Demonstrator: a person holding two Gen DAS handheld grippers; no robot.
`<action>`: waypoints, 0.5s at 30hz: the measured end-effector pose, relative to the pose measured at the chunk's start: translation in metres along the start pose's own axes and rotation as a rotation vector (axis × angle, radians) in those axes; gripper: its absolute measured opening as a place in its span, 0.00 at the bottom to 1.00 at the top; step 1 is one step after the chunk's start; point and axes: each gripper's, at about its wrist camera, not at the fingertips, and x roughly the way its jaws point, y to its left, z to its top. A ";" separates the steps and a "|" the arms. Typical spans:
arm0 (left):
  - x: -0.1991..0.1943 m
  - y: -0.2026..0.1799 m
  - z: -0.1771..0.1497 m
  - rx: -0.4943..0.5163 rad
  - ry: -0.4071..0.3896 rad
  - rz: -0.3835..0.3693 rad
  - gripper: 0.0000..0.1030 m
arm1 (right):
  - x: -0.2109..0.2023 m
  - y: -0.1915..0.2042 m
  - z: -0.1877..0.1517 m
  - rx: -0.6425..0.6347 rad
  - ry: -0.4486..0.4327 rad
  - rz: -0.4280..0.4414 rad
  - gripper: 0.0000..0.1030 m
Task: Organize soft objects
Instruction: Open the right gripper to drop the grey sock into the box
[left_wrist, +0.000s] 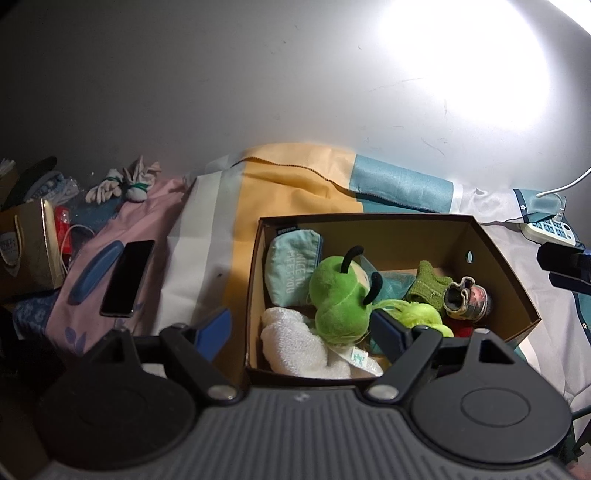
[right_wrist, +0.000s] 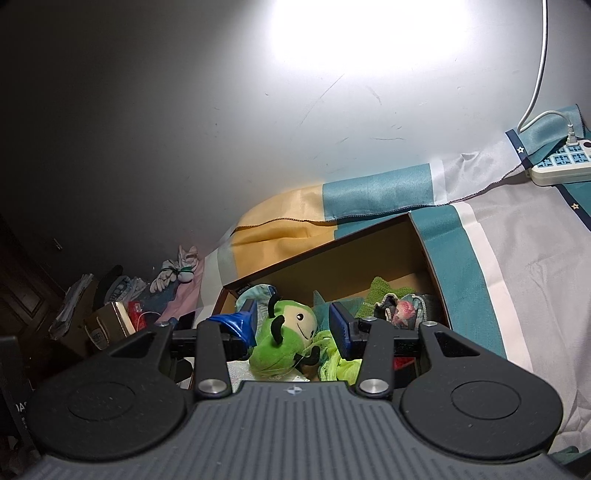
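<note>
1. Left wrist view: the box (left_wrist: 388, 229), brown cardboard and open at the top, sits on a striped cloth (left_wrist: 295, 184) of yellow, teal and white bands.
2. Inside the box, a green plush (left_wrist: 341, 295) with black antennae lies at the centre.
3. A teal pouch (left_wrist: 291, 269) stands against the box's far-left inner corner, just behind the plush.
4. A white towel (left_wrist: 295, 343) fills the box's near-left corner, touching the plush.
5. A green knit piece (left_wrist: 430, 286) and a small patterned shoe (left_wrist: 467, 299) lie toward the box's right wall; yellow-green netting (left_wrist: 421, 314) lies between them and the plush.
6. The left gripper (left_wrist: 303, 328) hangs over the box's near-left edge with its jaws wide apart and nothing between the pads.
7. Left of the box, a phone (left_wrist: 127, 277) lies on pink fabric (left_wrist: 110, 236); a glove bundle (left_wrist: 125, 182) lies farther back by the wall.
8. Right of the box, a power strip (left_wrist: 550, 230) rests on the cloth.
9. Right wrist view: the right gripper (right_wrist: 295, 325) points into the box (right_wrist: 321, 251), its jaws partly apart.
10. The plush (right_wrist: 284, 339) appears between the blue pads; whether the pads press on it cannot be told.
11. The knit piece (right_wrist: 384, 291) and shoe (right_wrist: 404, 308) lie beyond the right finger, near the box's right wall.
12. The power strip (right_wrist: 561, 162) lies well apart, beyond the box's right side.
</note>
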 end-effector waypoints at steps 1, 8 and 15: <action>-0.003 0.000 -0.003 0.000 0.002 0.001 0.80 | -0.003 0.001 -0.002 -0.001 -0.003 0.000 0.26; -0.019 -0.003 -0.026 0.008 0.036 0.017 0.80 | -0.025 0.006 -0.021 -0.017 -0.019 -0.007 0.26; -0.027 -0.005 -0.052 0.002 0.092 0.015 0.80 | -0.037 0.006 -0.046 0.002 0.029 0.028 0.26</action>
